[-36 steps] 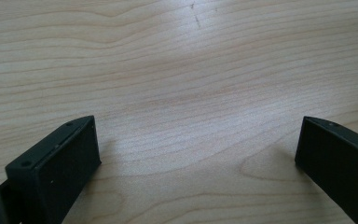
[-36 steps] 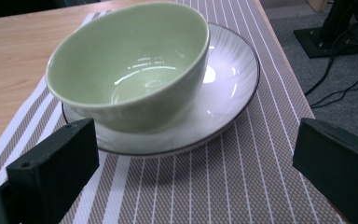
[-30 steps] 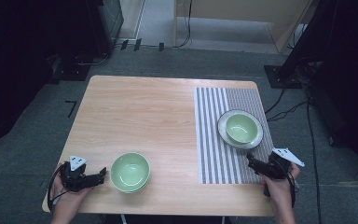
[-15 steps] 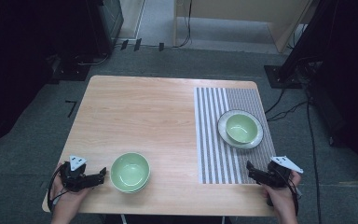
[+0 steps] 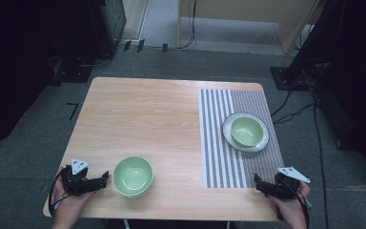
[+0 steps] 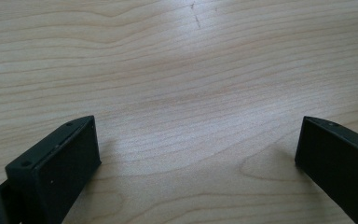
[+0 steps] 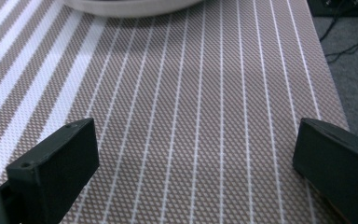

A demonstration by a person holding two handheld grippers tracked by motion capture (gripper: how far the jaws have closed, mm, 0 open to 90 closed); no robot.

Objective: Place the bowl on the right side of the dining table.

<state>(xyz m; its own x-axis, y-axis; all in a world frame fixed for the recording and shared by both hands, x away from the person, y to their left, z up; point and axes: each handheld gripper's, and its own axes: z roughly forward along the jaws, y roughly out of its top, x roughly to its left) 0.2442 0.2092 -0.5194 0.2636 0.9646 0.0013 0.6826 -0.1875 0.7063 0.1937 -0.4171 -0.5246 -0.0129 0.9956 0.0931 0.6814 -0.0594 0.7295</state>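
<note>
A light green bowl (image 5: 133,175) sits near the table's front edge, left of centre, and seems to rest in a second bowl. Another green bowl (image 5: 246,130) stands on a white plate (image 5: 262,143) on the striped placemat (image 5: 219,143). My left gripper (image 5: 104,180) lies just left of the near bowl, apart from it. Its jaws are open over bare wood (image 6: 186,93) in the left gripper view, where the left gripper (image 6: 198,154) holds nothing. My right gripper (image 5: 258,181) is at the placemat's near right corner, open and empty. In the right gripper view the right gripper (image 7: 196,158) hovers over the placemat (image 7: 191,93), with the plate's rim (image 7: 130,5) ahead.
The wooden table (image 5: 143,114) has bare room across its left and far parts. Grey carpet (image 5: 24,157) surrounds it, with cables (image 5: 295,112) on the floor at the right and dark equipment stands behind.
My right gripper has drawn back from beside the plate toward the table's near edge. The left gripper and both bowls have stayed put.
</note>
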